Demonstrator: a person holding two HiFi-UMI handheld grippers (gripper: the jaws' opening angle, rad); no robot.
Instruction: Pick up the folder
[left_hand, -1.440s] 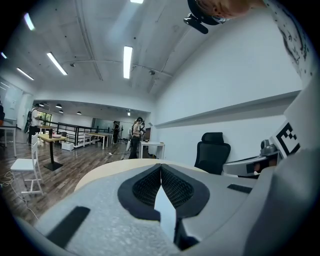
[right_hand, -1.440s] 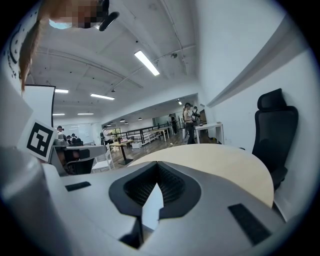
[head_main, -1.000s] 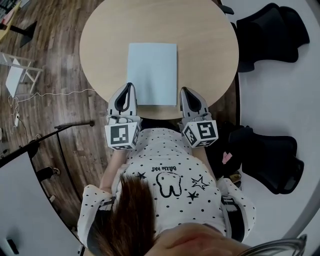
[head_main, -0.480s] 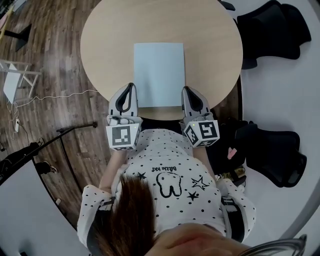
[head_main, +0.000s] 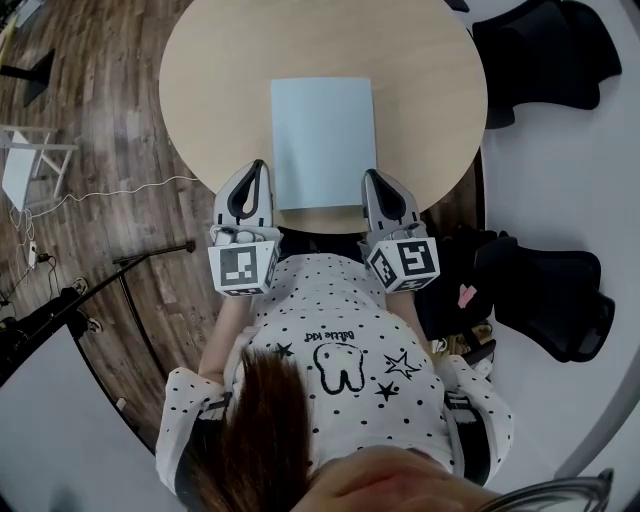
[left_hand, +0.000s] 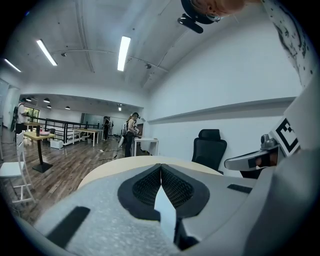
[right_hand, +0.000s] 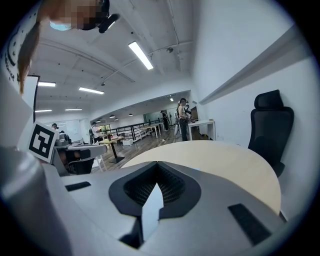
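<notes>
A pale blue folder (head_main: 323, 141) lies flat on the round wooden table (head_main: 210, 80), its near edge close to the table's front rim. My left gripper (head_main: 255, 166) hovers just off the folder's near left corner, jaws shut with nothing between them. My right gripper (head_main: 371, 176) sits at the near right corner, also shut and empty. In the left gripper view the left gripper (left_hand: 160, 165) shows its jaw tips meeting over the table (left_hand: 115, 172). In the right gripper view the right gripper (right_hand: 157, 164) has its jaws pressed together above the tabletop (right_hand: 220, 160).
Black office chairs (head_main: 545, 50) stand at the right of the table, another chair (head_main: 550, 300) nearer me. A cable (head_main: 110, 192) trails over the wood floor at left, beside a black stand (head_main: 130, 290). People (left_hand: 131, 132) stand far off by desks.
Both grippers have edged forward toward the folder's near corners. The view has shifted slightly, so the folder appears further right.
</notes>
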